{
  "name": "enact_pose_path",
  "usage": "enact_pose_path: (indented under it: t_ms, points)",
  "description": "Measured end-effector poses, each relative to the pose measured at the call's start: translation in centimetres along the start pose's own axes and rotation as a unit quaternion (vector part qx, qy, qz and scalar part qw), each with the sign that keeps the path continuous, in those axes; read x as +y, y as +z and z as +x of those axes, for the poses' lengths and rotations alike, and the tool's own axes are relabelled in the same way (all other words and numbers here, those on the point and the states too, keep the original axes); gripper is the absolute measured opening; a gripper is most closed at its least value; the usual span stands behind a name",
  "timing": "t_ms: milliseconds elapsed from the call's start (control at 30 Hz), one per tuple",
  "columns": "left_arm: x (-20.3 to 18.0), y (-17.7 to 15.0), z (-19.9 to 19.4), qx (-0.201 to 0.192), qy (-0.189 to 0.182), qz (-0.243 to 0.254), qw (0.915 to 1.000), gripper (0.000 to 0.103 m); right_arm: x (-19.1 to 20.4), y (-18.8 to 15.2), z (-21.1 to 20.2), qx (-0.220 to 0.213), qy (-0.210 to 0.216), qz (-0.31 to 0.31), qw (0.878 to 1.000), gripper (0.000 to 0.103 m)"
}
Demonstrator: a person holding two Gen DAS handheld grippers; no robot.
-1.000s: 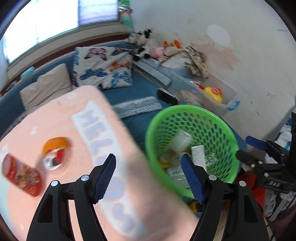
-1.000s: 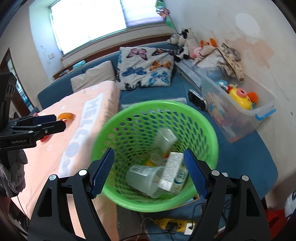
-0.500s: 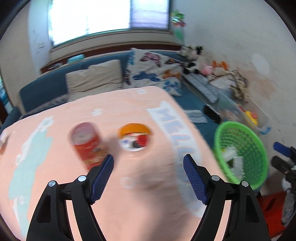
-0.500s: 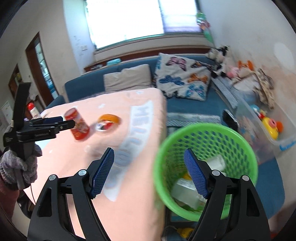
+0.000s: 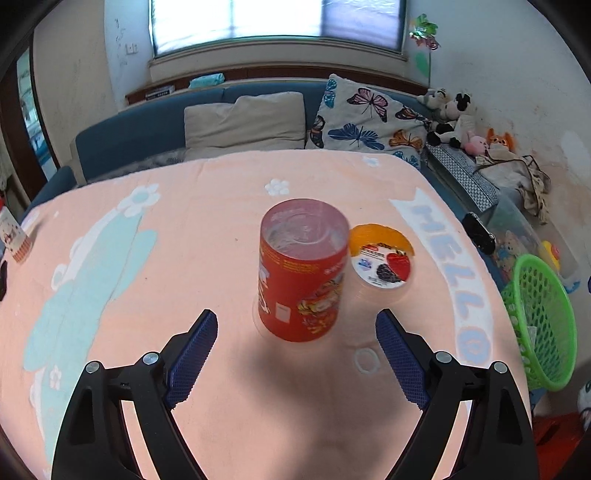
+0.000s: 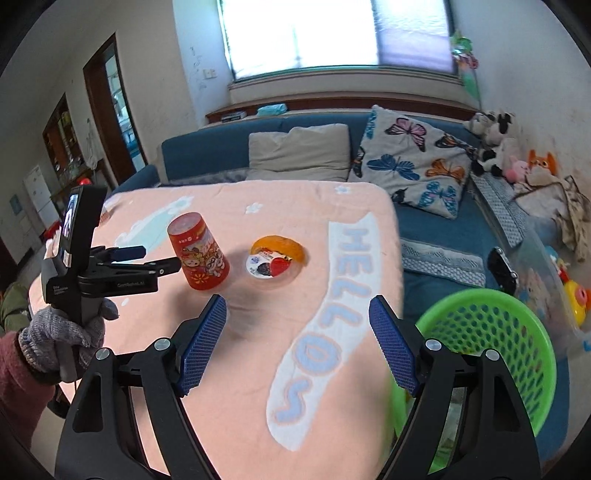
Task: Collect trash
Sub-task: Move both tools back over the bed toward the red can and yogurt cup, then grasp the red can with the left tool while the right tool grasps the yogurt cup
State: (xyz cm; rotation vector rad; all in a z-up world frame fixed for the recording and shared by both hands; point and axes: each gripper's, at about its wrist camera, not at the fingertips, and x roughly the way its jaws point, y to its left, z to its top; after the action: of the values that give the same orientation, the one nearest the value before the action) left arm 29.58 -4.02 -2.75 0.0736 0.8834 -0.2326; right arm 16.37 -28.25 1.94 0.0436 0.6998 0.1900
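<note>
Peach fleece cloth (image 5: pixel 207 258), soft and printed with pale blue flowers and the word HELLO, covers the table in a living room with a blue sofa (image 6: pixel 207 151), a beige cushion (image 5: pixel 243 118), a butterfly pillow (image 6: pixel 410 162) and a bright window (image 6: pixel 332 33). Near the table's middle stands an upside-down red paper cup (image 5: pixel 301 273), printed with cartoon figures. Just beside it lies a round plastic tub (image 5: pixel 382 260) with an orange rim and a fruit label. Off the table's right edge sits a green perforated plastic basket (image 6: pixel 491 343), with the sofa close behind it. The left tongs (image 5: pixel 295 332) are spread wide, empty, with the cup just ahead between the blue ribbed pads. The right tongs (image 6: pixel 297 332) are also spread wide and empty, above the cloth near the table's right edge.
</note>
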Motion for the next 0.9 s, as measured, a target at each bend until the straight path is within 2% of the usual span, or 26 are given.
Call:
enact_pose_path:
  t_ms: [133,200,667,733,867,900]
  points:
    - [0.2,0.5,1.3,-0.001,-0.012,0.000,0.9999,0.085,0.4,0.7,3.1,0.018,0.001,-0.009,1.000,0.079]
    - [0.1,0.7,1.9,-0.002,-0.015,-0.001,0.9999,0.089,0.3,0.9,4.6,0.026,0.006,-0.005,1.000,0.079]
    - [0.6,2.3,5.6,-0.021,-0.029,0.003,0.9993,0.090,0.1,2.3,13.5,0.064,0.032,-0.020,0.997,0.079]
    - [0.9,2.5,6.0,-0.024,-0.035,0.000,0.9991,0.086,-0.1,2.4,14.6,0.068,0.035,-0.018,0.997,0.079]
    - [1.0,2.5,6.4,-0.025,-0.055,0.003,0.9982,0.065,-0.3,2.8,16.3,0.074,0.048,-0.017,0.996,0.079]
    - [0.9,2.6,6.4,-0.027,-0.052,0.008,0.9983,0.065,-0.3,2.9,16.7,0.074,0.048,-0.019,0.996,0.079]
